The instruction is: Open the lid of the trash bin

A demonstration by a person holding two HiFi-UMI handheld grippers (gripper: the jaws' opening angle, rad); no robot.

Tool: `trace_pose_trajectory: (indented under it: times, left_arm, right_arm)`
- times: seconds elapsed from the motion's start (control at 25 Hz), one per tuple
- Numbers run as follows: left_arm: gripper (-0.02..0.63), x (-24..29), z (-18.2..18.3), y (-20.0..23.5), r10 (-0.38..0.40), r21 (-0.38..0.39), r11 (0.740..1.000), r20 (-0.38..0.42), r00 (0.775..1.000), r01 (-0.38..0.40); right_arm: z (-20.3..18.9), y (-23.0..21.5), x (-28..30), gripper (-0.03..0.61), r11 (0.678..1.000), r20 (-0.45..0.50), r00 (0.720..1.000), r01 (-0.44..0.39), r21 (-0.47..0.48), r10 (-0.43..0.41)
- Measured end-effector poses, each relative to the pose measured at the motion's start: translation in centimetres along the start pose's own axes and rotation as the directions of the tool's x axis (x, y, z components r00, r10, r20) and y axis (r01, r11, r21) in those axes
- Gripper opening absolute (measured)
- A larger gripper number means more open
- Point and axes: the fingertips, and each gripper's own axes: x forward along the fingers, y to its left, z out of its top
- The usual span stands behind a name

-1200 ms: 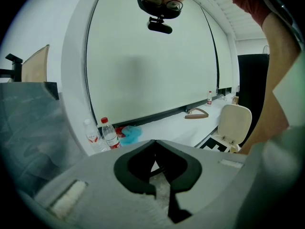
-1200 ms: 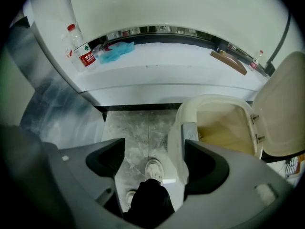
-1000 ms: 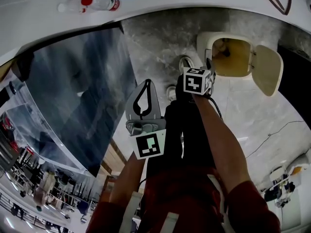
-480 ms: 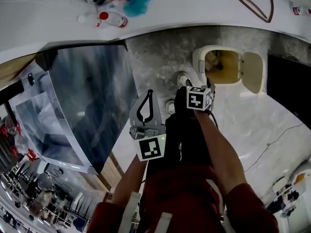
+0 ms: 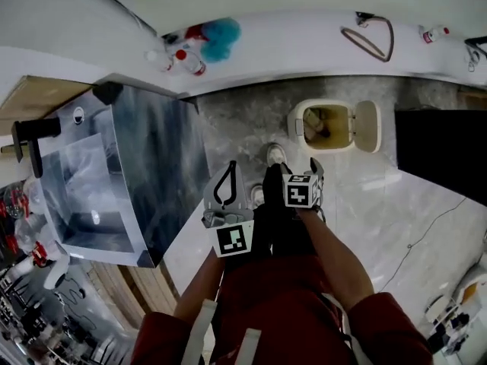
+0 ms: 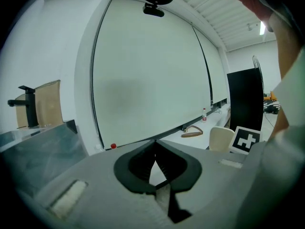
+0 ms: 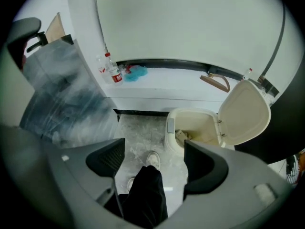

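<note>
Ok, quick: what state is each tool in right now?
Left tool: closed, holding nothing.
Right tool: open, holding nothing.

Both arms are out in front, bent at the elbow, dark red sleeves (image 5: 384,318) pushed up and the forearms bare. The left hand-held gripper (image 6: 155,144) is held roughly level, pointing away from the body. Its jaws are closed tip to tip with nothing between them, and its marker cube (image 5: 233,239) faces up. The right hand-held gripper (image 7: 153,159) is tipped down, its jaws wide apart and empty. Through the gap you just see the person's own dark trouser leg (image 7: 145,194) and a pale shoe (image 7: 153,159).
</note>
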Motion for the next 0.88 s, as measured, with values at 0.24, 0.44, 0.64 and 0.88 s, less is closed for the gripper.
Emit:
trace_pose_trajectory:
  times: [0.24, 0.44, 0.64, 0.88]
  left_arm:
    - [0.005, -3.8, 2.3, 0.2, 0.028, -0.071, 0.997, 0.05, 0.998, -0.024]
    - [0.005, -6.2, 3.6, 0.9, 0.053, -0.112, 0.993, 0.073, 0.996, -0.045]
    - [0.005, -8.4, 5.6, 1.5, 0.061, -0.108, 0.993, 0.111, 0.992, -0.049]
    - [0.005, -11.0, 8.7, 2.2, 0.072, -0.091, 0.994, 0.152, 0.986, -0.059]
  right_arm:
    - [0.5, 0.9, -6.7, 0.382, 1.0, 0.101, 0.995, -0.02, 0.001, 0.02]
    - [1.6, 0.9, -11.7, 0.382, 0.999, 0.205, 0.978, -0.032, 0.008, 0.03]
    - [3.3, 0.1, -17.0, 0.382, 0.999, 0.32, 0.947, -0.032, -0.017, 0.036]
    - [5.7, -0.7, -23.8, 0.38, 0.999, 0.474, 0.88, -0.041, 0.001, 0.035]
